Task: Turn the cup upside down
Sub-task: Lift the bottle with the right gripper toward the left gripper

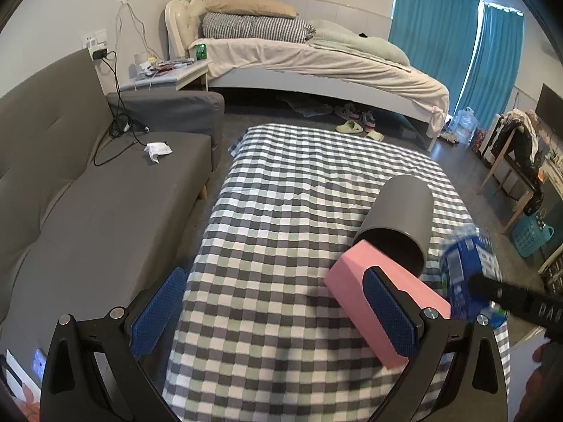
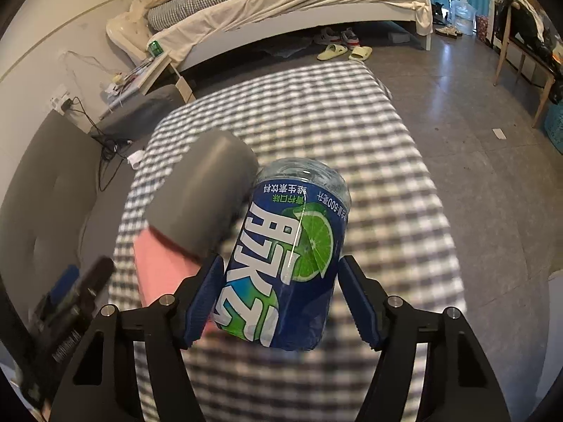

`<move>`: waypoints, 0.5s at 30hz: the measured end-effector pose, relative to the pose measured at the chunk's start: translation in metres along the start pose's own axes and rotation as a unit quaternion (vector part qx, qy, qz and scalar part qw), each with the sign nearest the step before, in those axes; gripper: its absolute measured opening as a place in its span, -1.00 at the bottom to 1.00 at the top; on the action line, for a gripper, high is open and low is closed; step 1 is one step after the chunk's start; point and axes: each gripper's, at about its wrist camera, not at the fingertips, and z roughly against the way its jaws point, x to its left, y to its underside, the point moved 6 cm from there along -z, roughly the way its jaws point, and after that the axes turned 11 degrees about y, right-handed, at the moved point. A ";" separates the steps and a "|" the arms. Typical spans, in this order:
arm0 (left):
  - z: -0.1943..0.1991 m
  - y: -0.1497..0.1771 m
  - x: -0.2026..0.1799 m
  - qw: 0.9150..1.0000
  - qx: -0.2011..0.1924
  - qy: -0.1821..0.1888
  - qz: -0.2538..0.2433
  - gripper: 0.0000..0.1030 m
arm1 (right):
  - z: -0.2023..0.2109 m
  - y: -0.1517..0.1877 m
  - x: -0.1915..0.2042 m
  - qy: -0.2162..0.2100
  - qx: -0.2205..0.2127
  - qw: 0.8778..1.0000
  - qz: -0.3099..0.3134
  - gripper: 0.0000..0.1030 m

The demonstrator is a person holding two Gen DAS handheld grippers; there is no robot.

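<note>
A grey cup point(image 1: 401, 218) lies on its side on the checked tablecloth point(image 1: 281, 193), its open mouth towards me and its rim resting against a pink block point(image 1: 355, 281). My left gripper point(image 1: 274, 274) is open above the cloth, its right finger in front of the block, nothing between the pads. In the right wrist view my right gripper point(image 2: 281, 267) is shut on a blue lime-drink bottle point(image 2: 285, 263), held label upside down just right of the cup point(image 2: 204, 197). The bottle point(image 1: 468, 270) shows blurred in the left wrist view.
A grey sofa point(image 1: 88, 211) with a cable and a tissue runs along the table's left side. Beyond the table are a bed point(image 1: 316, 59), a cluttered nightstand point(image 1: 169, 74), slippers and shoes point(image 1: 355, 125). A wooden chair point(image 2: 517, 42) and teal basket stand at right.
</note>
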 end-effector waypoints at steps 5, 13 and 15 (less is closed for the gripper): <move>0.021 0.008 -0.002 1.000 -0.007 -0.002 0.002 1.00 | 0.017 0.036 -0.011 0.000 0.014 1.000 0.017 0.26; 0.060 0.026 -0.015 1.000 -0.029 0.000 -0.008 1.00 | 0.043 0.089 -0.003 -0.020 0.019 0.998 0.057 0.25; 0.068 0.032 -0.019 1.000 -0.029 0.002 -0.011 1.00 | 0.048 0.102 0.000 -0.025 0.018 0.997 0.069 0.25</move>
